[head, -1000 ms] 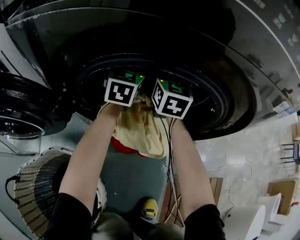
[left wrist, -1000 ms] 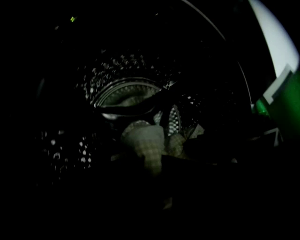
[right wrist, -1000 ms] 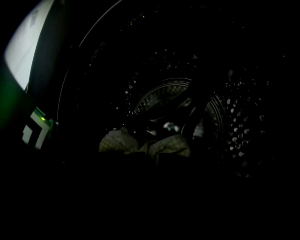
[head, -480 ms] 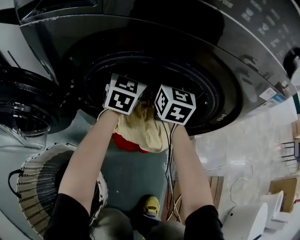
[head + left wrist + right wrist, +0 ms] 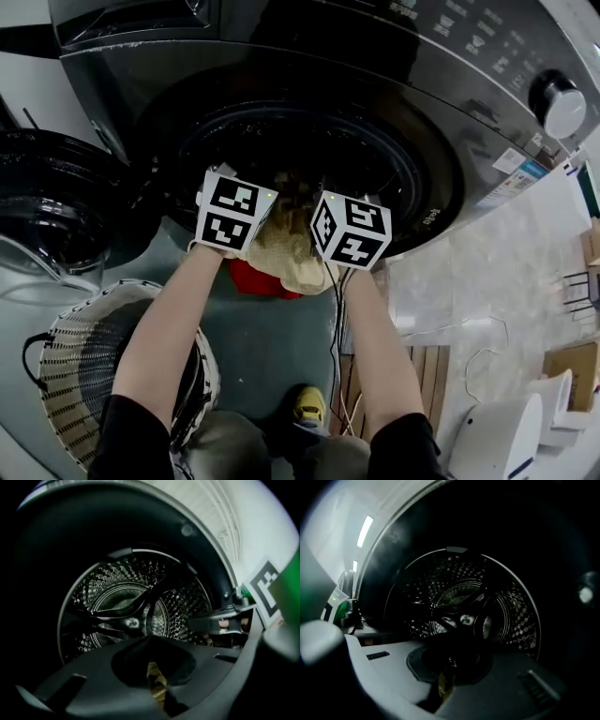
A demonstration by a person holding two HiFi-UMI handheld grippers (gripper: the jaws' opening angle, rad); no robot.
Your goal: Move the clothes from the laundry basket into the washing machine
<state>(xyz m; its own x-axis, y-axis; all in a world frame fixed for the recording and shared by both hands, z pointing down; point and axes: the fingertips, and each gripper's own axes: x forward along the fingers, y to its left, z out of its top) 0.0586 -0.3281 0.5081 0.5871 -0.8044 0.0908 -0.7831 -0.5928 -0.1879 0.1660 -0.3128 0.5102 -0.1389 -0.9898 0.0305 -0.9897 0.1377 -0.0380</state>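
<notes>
Left gripper (image 5: 157, 684) and right gripper (image 5: 444, 682) jaws just closed, each pinching yellow cloth (image 5: 286, 251) at washing machine (image 5: 450, 141) mouth. Red garment (image 5: 255, 279) mostly hidden beneath, drum interior dark.

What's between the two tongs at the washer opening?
A yellow cloth, seen in the head view: left tongs and right tongs have both just closed on it. A red garment shows beneath it.

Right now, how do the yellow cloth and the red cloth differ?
The yellow cloth shows larger and pale; the red cloth is a small bright patch. The yellow cloth sits at the door opening of the washing machine; the red cloth hangs below it. Both hang outside the drum.
</notes>
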